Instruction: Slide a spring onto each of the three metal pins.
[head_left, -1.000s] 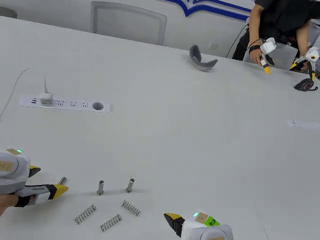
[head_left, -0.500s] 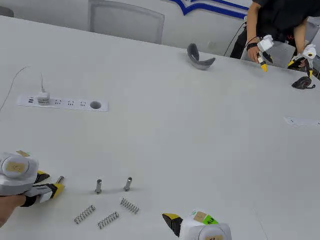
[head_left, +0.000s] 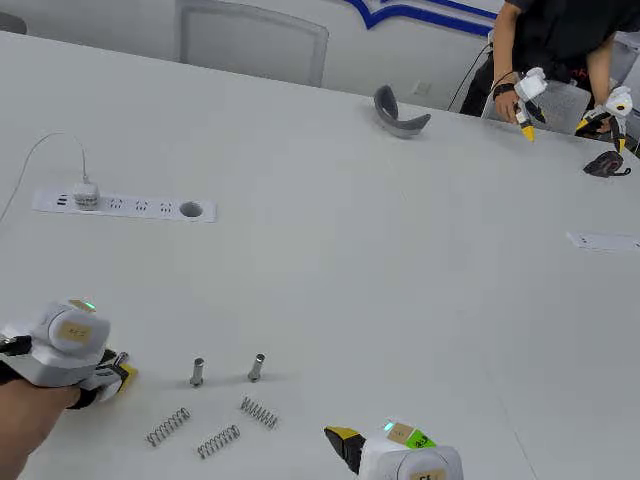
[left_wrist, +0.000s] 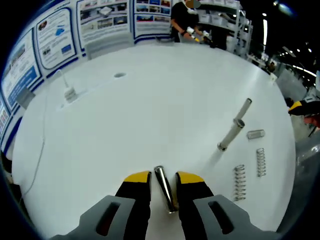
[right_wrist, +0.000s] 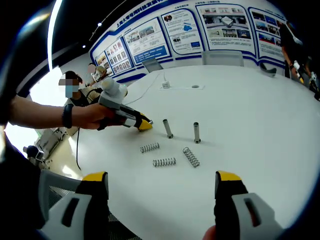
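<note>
Your left gripper (left_wrist: 163, 176) has come forward onto the first pin (left_wrist: 166, 194), and the pin is now between its jaws. The gap on each side is very thin, so I cannot tell if the jaws already press it. In the head view this gripper is at eight o'clock on the bench (head_left: 380, 230). Two more pins (head_left: 197, 372) (head_left: 257, 367) stand upright at its three o'clock. Three springs (head_left: 168, 427) (head_left: 219, 441) (head_left: 259, 412) lie flat at six o'clock of those pins, none on a pin. Your right gripper (right_wrist: 161, 176) is at six o'clock, with its jaws spread wide and holding nothing.
</note>
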